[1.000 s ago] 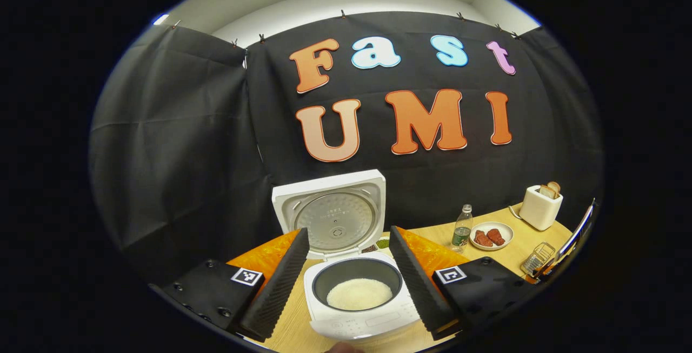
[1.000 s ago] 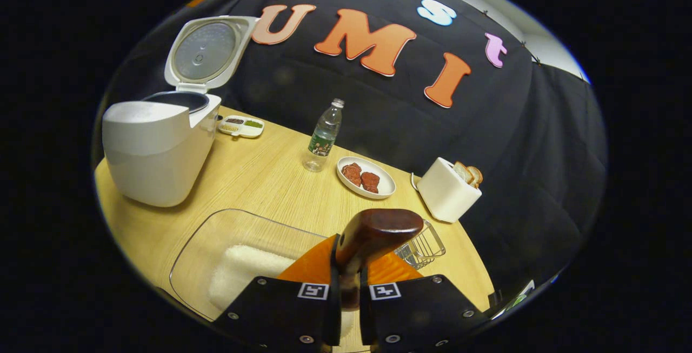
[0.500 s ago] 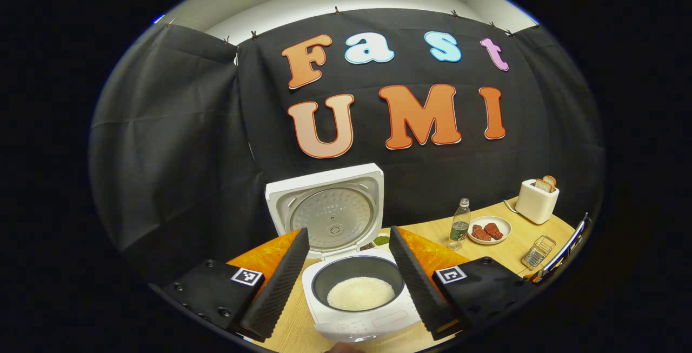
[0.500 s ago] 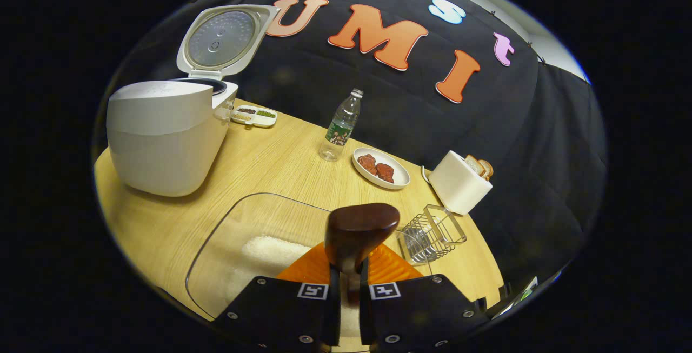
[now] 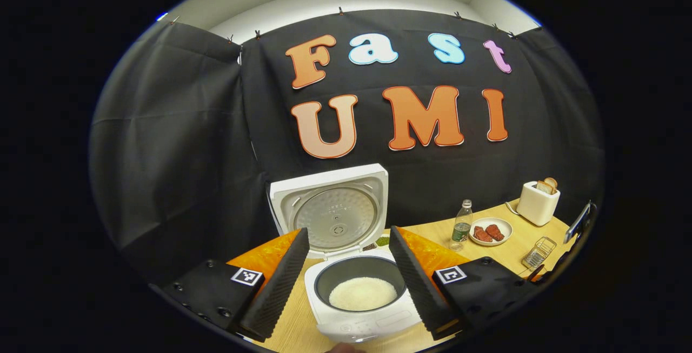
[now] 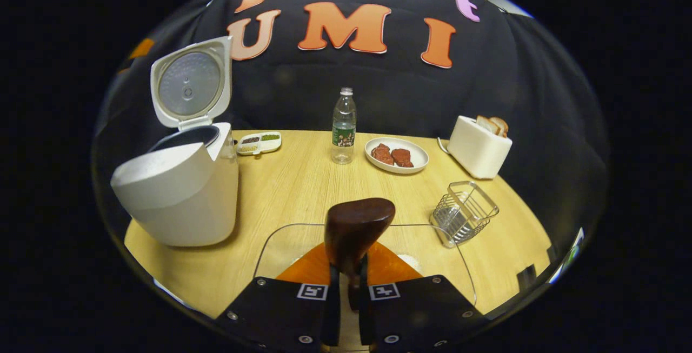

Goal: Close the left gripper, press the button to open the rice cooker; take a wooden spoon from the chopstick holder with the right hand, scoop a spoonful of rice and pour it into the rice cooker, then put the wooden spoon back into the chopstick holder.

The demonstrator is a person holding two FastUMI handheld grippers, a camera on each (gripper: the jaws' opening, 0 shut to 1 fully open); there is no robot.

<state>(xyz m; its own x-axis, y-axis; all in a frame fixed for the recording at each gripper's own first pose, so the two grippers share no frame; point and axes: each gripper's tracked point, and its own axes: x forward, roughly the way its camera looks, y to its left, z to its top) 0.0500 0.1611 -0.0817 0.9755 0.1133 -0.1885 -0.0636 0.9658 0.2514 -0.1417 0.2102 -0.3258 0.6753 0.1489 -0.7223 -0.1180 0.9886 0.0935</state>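
Wooden spoon (image 6: 358, 225) sat clamped in our right gripper (image 6: 348, 282), its handle hidden between the fingers. Our left gripper (image 5: 348, 266) stood spread wide above the open rice cooker (image 5: 359, 288), whose front edge was cut off.

My left gripper (image 5: 348, 282) is spread wide at six o'clock; my right gripper (image 6: 348, 282) is clamped on the wooden spoon (image 6: 357, 228).

Mock kitchen booth: rice cooker (image 6: 178, 191), toaster (image 6: 478, 147) on table (image 6: 292, 185).
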